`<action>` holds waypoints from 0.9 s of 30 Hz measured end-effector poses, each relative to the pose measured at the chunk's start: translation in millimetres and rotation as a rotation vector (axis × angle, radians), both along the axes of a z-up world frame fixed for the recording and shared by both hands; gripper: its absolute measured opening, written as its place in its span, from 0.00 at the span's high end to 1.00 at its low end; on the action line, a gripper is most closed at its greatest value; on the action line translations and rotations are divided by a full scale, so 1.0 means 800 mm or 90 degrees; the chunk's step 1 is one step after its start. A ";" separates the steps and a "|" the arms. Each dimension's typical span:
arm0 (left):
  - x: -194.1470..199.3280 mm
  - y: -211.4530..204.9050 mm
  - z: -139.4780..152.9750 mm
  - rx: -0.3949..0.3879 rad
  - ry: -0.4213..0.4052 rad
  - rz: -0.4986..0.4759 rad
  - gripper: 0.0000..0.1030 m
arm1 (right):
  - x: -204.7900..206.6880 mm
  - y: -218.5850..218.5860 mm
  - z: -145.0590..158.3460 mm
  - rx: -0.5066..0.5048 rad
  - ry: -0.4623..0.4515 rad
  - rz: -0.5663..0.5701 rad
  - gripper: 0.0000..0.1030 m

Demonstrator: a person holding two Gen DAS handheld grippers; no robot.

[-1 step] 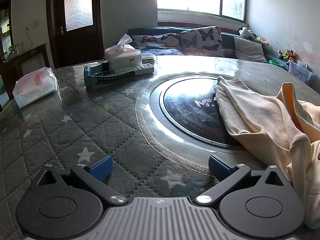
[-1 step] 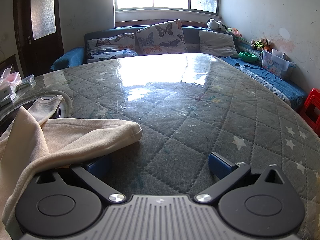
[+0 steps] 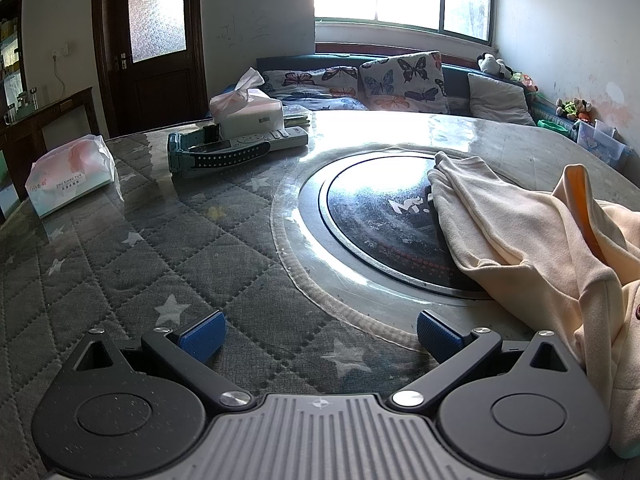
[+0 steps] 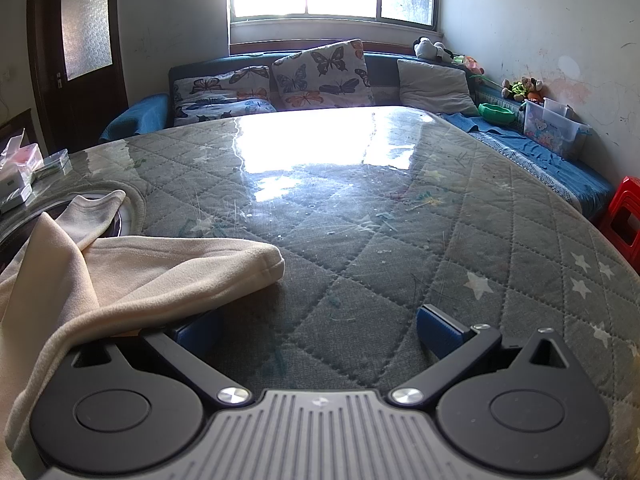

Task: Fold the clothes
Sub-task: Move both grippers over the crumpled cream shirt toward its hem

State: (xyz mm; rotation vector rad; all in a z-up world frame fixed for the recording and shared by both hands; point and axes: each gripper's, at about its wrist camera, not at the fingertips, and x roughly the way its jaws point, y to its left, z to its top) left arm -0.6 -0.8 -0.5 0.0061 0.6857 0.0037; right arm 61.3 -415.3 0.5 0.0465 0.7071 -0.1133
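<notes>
1. The garment (image 3: 520,240) is cream, loosely heaped and not flat. It lies on the surface (image 3: 200,264) between the two tools, part of it draped over the dark round inset (image 3: 380,216) near the surface's middle.
2. From the left tool (image 3: 318,338) the garment lies to the right; one long strip runs from the near right up towards the inset. This tool's jaws are wide apart and hold nothing.
3. From the right tool (image 4: 318,330) the garment lies to the left. A rounded end (image 4: 240,264) points right, and cloth droops over this tool's left finger. The jaws are wide; whether cloth lies between them I cannot tell for sure, but nothing is clamped.
4. The right tool is nearer: cloth touches it, while the left tool has cloth only at its right flank.
5. Against the earlier pictures, taken at the same instant, nothing differs: garment and both tools sit alike.
</notes>
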 end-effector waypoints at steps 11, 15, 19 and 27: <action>-0.013 -0.008 0.009 0.001 0.027 0.030 0.00 | -0.034 0.018 0.002 -0.010 0.005 0.000 0.00; -0.030 -0.018 0.018 -0.006 0.028 0.035 0.00 | -0.077 0.019 0.013 -0.002 -0.006 0.007 0.00; -0.046 -0.032 0.027 -0.010 0.025 0.023 0.00 | -0.104 0.025 0.023 0.002 -0.007 0.014 0.00; -0.077 -0.062 0.041 -0.013 0.015 -0.003 0.00 | -0.146 0.042 0.036 0.016 -0.011 0.042 0.00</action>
